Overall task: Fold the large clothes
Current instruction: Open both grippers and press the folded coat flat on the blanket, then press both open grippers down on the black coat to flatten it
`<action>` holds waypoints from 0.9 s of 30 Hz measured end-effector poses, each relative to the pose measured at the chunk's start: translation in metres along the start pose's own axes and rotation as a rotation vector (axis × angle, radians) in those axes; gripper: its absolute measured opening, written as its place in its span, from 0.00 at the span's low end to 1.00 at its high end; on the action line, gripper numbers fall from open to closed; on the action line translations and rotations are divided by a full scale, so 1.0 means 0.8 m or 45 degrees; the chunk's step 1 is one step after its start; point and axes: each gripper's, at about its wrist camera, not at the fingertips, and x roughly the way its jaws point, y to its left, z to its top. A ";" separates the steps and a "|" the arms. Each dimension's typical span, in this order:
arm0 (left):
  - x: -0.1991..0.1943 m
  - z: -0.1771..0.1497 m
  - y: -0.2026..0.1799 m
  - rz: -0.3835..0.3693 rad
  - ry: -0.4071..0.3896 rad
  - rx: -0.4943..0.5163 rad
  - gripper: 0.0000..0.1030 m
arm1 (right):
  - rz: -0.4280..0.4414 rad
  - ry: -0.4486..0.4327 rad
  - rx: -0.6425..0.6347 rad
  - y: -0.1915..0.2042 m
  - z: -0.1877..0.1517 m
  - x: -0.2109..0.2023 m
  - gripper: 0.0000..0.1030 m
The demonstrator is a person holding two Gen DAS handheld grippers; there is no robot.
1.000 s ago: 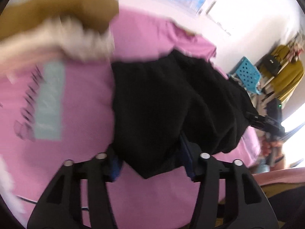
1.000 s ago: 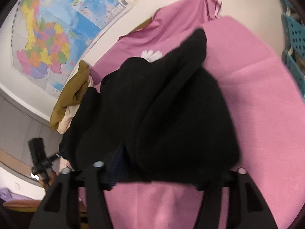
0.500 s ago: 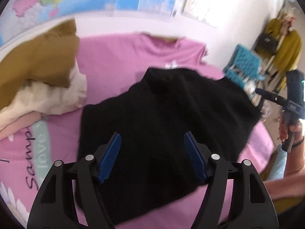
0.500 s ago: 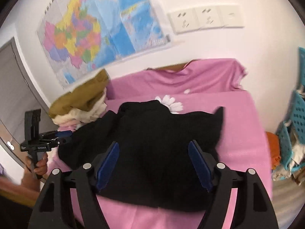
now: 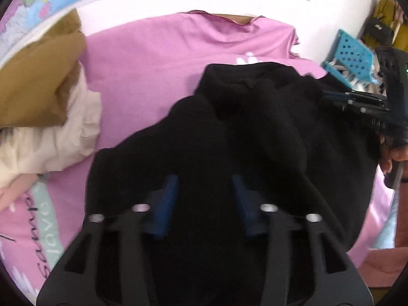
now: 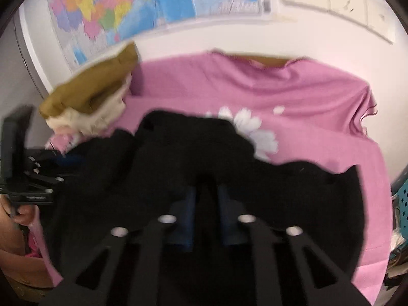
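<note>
I am looking at a pink sheet [image 5: 158,58] covering the bed, with the black garment [image 5: 255,132] lying bunched at its near middle. A pile of brown and cream clothes [image 5: 43,97] is sitting far left. My left claw [image 5: 204,196] has just been closing, half-shut over black cloth; my right claw [image 6: 207,204] has just been closing, pinching a black fold.

You have a large black garment [image 5: 255,137] lying rumpled on the pink-covered surface, its collar end toward twelve o'clock. Its near edge is bunched toward six o'clock, with one flap reaching toward three o'clock.
</note>
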 end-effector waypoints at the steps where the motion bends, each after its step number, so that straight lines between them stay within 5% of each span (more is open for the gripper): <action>1: -0.005 0.002 0.001 0.034 -0.028 0.002 0.27 | -0.001 -0.052 0.019 -0.004 0.003 -0.015 0.09; 5: -0.041 0.018 0.005 0.054 -0.168 -0.029 0.25 | 0.013 -0.272 0.124 -0.024 0.018 -0.068 0.09; 8: -0.060 0.032 0.002 0.131 -0.270 -0.024 0.24 | -0.031 -0.232 0.168 -0.034 0.024 -0.043 0.09; 12: -0.025 0.038 0.009 0.177 -0.177 -0.014 0.24 | -0.071 -0.026 0.187 -0.043 0.023 0.019 0.14; 16: 0.015 0.028 0.019 0.199 -0.068 -0.022 0.30 | -0.081 0.034 0.198 -0.047 0.015 0.030 0.24; 20: 0.019 0.020 0.021 0.219 -0.075 -0.026 0.35 | -0.084 -0.068 0.230 -0.047 0.015 -0.011 0.45; 27: 0.016 0.010 0.018 0.219 -0.124 -0.050 0.38 | -0.025 -0.143 0.088 -0.014 0.002 -0.037 0.46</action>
